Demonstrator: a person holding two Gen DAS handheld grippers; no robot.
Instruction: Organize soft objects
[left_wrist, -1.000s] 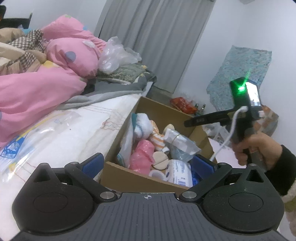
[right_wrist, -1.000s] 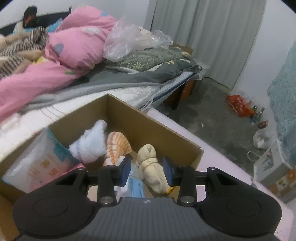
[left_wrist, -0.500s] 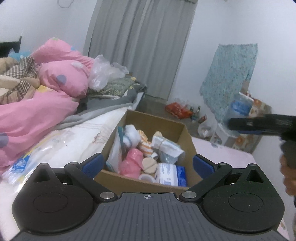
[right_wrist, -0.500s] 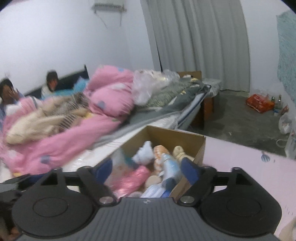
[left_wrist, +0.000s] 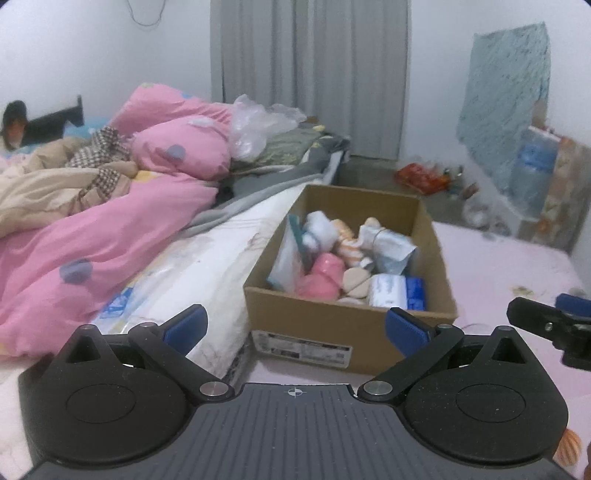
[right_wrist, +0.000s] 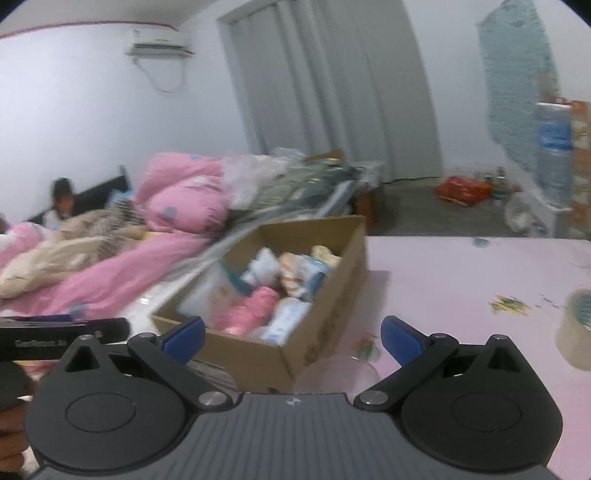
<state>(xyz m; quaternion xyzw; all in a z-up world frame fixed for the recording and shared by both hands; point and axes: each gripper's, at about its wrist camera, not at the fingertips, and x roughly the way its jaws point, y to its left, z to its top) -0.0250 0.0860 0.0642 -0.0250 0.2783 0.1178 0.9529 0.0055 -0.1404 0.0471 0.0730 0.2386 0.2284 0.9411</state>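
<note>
We've got both tools hanging back from the open brown cardboard box (left_wrist: 351, 332), which sits on the pale pink sheet (left_wrist: 509, 280) right against the white mattress edge (left_wrist: 207, 266). Our left gripper (left_wrist: 293, 326) has its blue-tipped fingers (left_wrist: 184, 326) spread wide, nothing between them. Same for our right gripper (right_wrist: 291, 338). The box is stuffed with soft stuff: a pink plush bundle (left_wrist: 321, 275), white fluffy toy (left_wrist: 319, 225), a blue-and-white tissue pack (left_wrist: 397, 291).

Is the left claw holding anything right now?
No, the left claw is wide open with nothing between its fingers, and the box of soft items sits beyond it.
</note>
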